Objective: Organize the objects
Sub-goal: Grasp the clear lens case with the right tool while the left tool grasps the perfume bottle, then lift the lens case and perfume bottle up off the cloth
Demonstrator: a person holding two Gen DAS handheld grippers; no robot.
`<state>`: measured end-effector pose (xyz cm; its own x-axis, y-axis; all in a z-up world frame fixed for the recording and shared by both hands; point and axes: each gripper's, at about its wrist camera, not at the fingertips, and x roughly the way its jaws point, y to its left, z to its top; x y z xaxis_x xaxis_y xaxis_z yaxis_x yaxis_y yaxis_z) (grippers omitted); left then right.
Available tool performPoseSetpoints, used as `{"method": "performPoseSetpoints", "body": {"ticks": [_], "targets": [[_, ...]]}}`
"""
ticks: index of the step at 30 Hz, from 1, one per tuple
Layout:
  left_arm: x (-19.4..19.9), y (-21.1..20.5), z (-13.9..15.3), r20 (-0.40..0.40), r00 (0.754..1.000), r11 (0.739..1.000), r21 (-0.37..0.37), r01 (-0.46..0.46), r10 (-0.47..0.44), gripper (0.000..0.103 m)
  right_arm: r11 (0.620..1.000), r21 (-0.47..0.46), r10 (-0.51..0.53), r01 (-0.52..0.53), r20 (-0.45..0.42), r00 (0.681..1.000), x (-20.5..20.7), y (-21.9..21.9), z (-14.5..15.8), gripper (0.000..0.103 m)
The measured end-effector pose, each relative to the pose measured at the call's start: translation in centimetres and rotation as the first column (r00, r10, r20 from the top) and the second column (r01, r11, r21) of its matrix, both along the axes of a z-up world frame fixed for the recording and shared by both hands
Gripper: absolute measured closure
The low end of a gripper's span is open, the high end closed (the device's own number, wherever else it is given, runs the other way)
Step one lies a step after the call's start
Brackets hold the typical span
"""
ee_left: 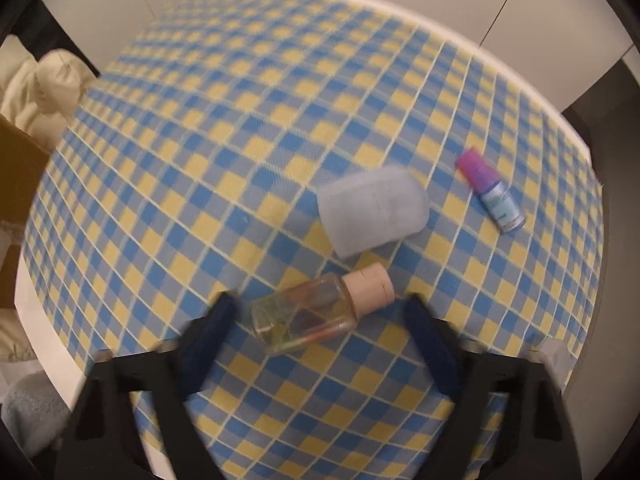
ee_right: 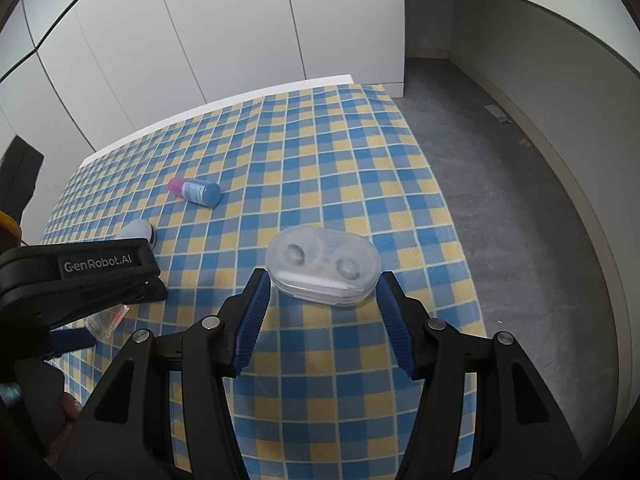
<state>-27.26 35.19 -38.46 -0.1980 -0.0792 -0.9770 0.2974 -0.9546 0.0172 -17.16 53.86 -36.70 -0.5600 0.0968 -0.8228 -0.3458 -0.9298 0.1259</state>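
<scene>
A clear bottle with a beige cap lies on the checked tablecloth. My left gripper straddles it, fingers apart, with a small gap on each side. A pale blue translucent cap and a small blue bottle with a pink cap lie beyond. My right gripper is shut on a clear oval case, its blue pads pressing both ends. In the right wrist view the blue bottle and pale cap lie to the left. The left gripper's black housing hides most of the clear bottle.
A cardboard box and a cream padded garment sit off the table's left side. White cabinet doors stand behind the table. Grey floor drops away past the cloth's right edge.
</scene>
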Motion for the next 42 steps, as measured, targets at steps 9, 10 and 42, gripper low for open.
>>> {"method": "performPoseSetpoints", "body": {"ticks": [9, 10, 42], "targets": [[0.3, 0.4, 0.1, -0.063, 0.994, 0.995, -0.039, 0.091, -0.094, 0.039, 1.000, 0.015, 0.004, -0.004, 0.005, 1.000, 0.9, -1.9, 0.6, 0.045], [0.3, 0.3, 0.1, -0.063, 0.992, 0.994, -0.045, 0.103, -0.105, 0.039, 1.000, 0.015, 0.002, -0.002, 0.004, 1.000, 0.9, -1.9, 0.7, 0.045], [-0.9, -4.2, -0.1, -0.111, 0.881, 0.888, -0.044, 0.458, -0.460, 0.013, 0.987, 0.095, 0.117, -0.127, 0.104, 0.988, -0.5, -8.7, -0.7, 0.043]]}}
